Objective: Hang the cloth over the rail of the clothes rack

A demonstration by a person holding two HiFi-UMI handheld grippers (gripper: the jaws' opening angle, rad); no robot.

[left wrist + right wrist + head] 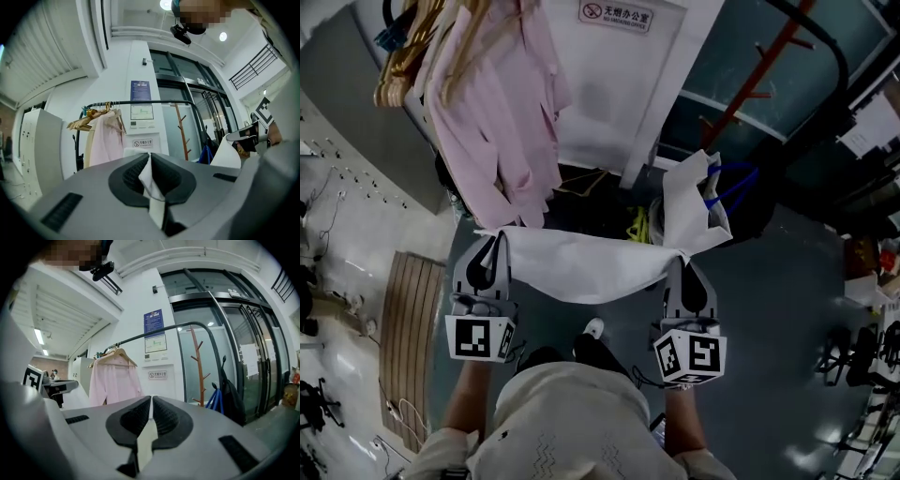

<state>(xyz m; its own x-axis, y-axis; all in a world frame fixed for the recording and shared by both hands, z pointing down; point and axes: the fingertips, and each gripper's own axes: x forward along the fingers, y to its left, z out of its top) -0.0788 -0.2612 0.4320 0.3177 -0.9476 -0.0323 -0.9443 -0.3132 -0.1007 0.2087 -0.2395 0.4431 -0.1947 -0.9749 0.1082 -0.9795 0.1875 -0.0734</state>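
Nearest, at the bottom of the head view: two bare forearms, stretched forward side by side and well apart. Carry the left gripper and the right gripper roughly level, both pointed away from the body, each with its marker cube facing up.

Just past the cubes, closed jaws on both sides. Left gripper view: dark pads pressed together on a white fold of the cloth, which stands up out of the gap. Right gripper view: the same, with a flat white strip pinched between the pads. So, gripped at two corners, one in each claw.

Between the two claws, the cloth itself: pulled out as a wide white band from left to right, sagging a little in the middle, above the grey floor and a shoe.

Farther off, to the far left, a pink shirt on wooden hangers. In the gripper views, the dark rail of the clothes rack, high beyond the jaws and well apart from the cloth. Behind it, a white pillar with a sign. At the far right, an orange coat stand before glass doors.
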